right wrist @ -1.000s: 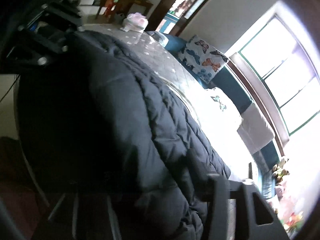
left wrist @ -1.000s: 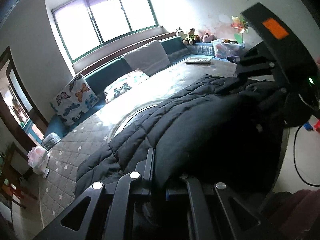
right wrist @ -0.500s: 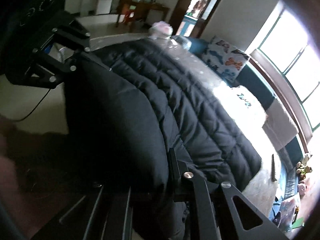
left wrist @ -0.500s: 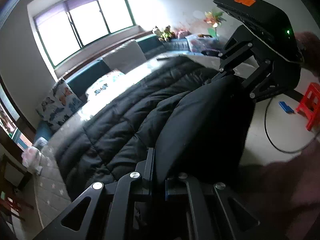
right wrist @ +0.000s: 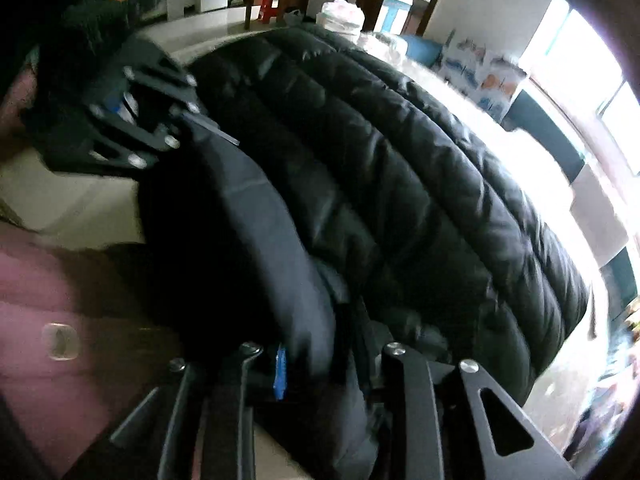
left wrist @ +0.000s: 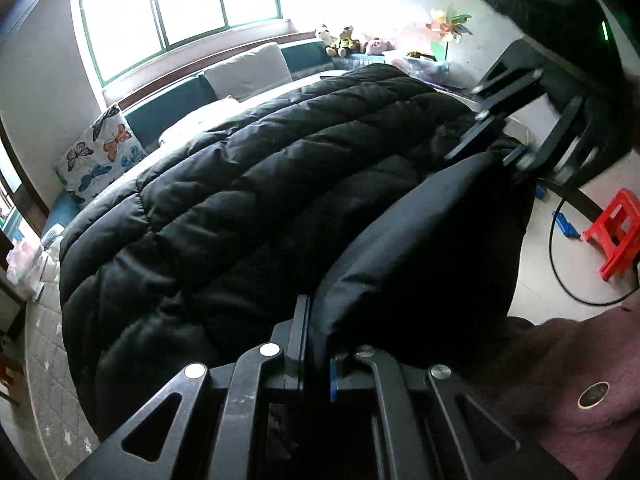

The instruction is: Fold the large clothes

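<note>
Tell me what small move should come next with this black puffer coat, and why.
Probably carry the held edge forward over the quilted body, then lower it. The left gripper and right gripper each pinch the black puffer coat along one raised edge, while the rest lies spread on the bed.

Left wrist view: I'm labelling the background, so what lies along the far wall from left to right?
Butterfly pillow → grey cushion → stuffed toys → pinwheel.

The black jacket (left wrist: 248, 200) hides both claws' tips; the right wrist view is motion-blurred.
</note>
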`<action>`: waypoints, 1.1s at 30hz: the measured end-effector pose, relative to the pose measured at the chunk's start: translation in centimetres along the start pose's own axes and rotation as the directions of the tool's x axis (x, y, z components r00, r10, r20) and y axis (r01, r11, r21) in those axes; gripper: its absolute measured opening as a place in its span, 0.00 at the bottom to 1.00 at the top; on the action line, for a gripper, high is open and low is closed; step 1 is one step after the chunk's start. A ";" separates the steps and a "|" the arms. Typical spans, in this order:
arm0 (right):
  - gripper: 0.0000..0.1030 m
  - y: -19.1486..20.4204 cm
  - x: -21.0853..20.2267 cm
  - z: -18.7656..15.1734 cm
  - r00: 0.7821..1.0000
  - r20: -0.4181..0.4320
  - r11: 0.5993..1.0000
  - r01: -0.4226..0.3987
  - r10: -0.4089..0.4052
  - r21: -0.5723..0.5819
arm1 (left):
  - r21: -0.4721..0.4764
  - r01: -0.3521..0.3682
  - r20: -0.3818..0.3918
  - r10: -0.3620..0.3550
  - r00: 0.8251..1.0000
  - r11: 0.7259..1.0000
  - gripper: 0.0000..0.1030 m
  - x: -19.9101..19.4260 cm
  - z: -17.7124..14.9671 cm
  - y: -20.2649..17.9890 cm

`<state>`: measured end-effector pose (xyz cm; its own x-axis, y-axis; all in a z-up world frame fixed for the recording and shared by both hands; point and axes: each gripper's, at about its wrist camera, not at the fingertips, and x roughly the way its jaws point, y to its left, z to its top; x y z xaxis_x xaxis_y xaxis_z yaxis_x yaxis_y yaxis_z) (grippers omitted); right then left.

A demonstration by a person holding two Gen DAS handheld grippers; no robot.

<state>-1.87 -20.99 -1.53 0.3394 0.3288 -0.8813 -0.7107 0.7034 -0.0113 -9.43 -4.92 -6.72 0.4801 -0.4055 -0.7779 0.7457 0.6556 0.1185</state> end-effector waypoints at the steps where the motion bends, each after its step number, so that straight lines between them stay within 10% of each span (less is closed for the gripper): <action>1: 0.28 -0.5 -0.9 0.2 0.999 0.009 0.999 -0.032 0.032 0.017 | -0.004 0.004 0.000 -0.004 1.000 1.000 0.07 0.2 -0.1 0.1; 7: 0.28 -3.1 -3.3 3.2 0.992 0.101 0.987 -0.086 0.073 0.137 | 0.003 0.015 0.003 -0.015 1.000 1.000 0.07 0.3 -0.2 -0.3; 16: 0.28 -7.1 3.4 8.5 0.987 0.109 0.938 0.073 -0.116 0.338 | -0.004 0.000 0.016 0.000 1.000 1.000 0.08 -0.9 -0.1 -0.8; 25: 0.28 -4.8 6.8 6.3 0.993 0.030 0.963 0.099 -0.110 0.251 | -0.110 0.092 -0.014 -0.094 0.995 0.990 0.11 -5.7 1.0 1.0; 33: 0.28 -1.0 6.2 3.7 1.000 0.003 0.985 0.017 -0.018 0.174 | -0.243 0.148 0.116 -0.123 0.986 0.959 0.14 -10.8 4.9 4.5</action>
<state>3.23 -17.30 -5.22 0.3541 0.3177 -0.8796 -0.5863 0.8082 0.0559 -9.03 -0.71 5.24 0.4349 -0.5542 -0.7097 0.6736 0.7233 -0.1520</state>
